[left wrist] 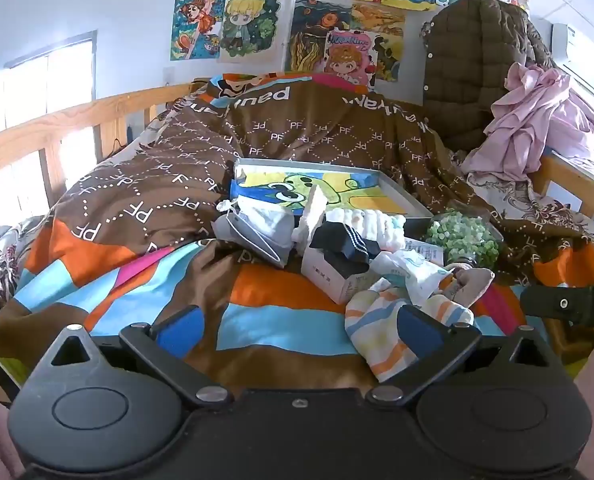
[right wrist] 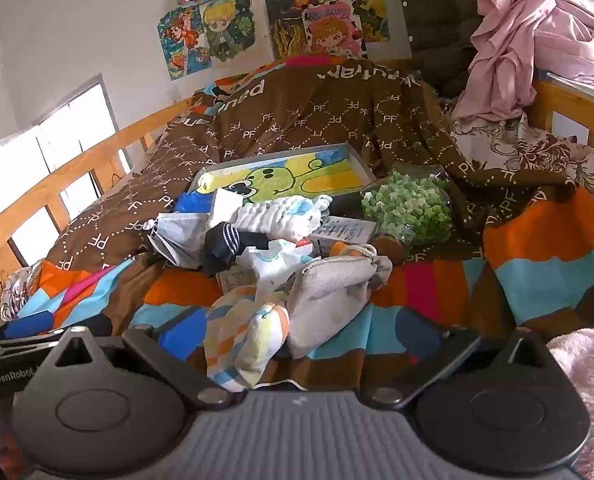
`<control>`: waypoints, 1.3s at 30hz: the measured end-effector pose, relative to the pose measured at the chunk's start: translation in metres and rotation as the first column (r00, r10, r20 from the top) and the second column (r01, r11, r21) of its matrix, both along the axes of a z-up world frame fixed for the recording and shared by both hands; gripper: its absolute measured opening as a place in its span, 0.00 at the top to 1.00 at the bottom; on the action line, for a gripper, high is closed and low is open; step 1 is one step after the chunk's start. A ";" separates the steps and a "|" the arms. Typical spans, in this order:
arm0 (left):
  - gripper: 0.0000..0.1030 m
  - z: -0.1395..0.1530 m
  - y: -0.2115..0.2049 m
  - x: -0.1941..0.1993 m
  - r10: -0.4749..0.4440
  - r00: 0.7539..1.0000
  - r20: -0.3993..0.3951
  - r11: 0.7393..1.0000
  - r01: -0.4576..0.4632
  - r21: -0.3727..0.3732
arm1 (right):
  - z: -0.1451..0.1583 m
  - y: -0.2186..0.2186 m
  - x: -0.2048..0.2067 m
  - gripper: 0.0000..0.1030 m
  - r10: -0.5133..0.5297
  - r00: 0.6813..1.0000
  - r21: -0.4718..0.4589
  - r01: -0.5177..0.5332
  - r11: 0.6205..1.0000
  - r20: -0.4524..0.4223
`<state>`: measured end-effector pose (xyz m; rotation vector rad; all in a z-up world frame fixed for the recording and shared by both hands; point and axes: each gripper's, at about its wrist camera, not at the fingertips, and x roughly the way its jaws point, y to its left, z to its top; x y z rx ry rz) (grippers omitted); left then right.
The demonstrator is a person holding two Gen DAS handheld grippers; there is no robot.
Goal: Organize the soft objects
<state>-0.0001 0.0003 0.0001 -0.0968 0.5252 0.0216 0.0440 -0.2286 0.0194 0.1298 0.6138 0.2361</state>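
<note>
A heap of soft things lies on the bed in front of a grey tray [left wrist: 409, 200] [right wrist: 357, 160]. In it are a striped pastel cloth [left wrist: 377, 324] [right wrist: 245, 332], a beige-grey cloth [right wrist: 333, 284] [left wrist: 473, 280], dark striped socks [left wrist: 349, 244] [right wrist: 225, 244], a white ribbed cloth [left wrist: 373, 224] [right wrist: 281, 216] and a grey face mask [left wrist: 257, 228] [right wrist: 177, 232]. My left gripper [left wrist: 297, 332] is open, its right finger touching the striped cloth. My right gripper [right wrist: 297, 336] is open, with the striped and beige cloths between its fingers.
A brown patterned quilt [left wrist: 177, 184] [right wrist: 297, 120] covers the bed. A green plant ball [left wrist: 463, 238] [right wrist: 409, 208] sits right of the tray. A white box [left wrist: 329, 276] lies under the socks. Wooden rails [left wrist: 57, 128] run left; pink clothes [left wrist: 545, 120] [right wrist: 537, 40] hang right.
</note>
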 end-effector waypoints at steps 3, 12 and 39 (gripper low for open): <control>0.01 0.000 0.000 0.000 0.001 1.000 0.000 1.000 -0.001 0.002 | 0.001 0.000 -0.001 0.00 0.001 1.000 0.002 -0.001 1.000 0.000; 0.01 0.000 -0.007 -0.001 0.012 1.000 0.005 1.000 -0.012 0.001 | -0.002 0.005 -0.002 0.00 0.011 1.000 -0.020 -0.011 1.000 0.003; 0.01 0.001 0.000 -0.001 -0.003 1.000 0.002 1.000 0.003 -0.010 | -0.003 0.006 -0.002 0.00 0.023 1.000 -0.030 -0.023 0.999 -0.006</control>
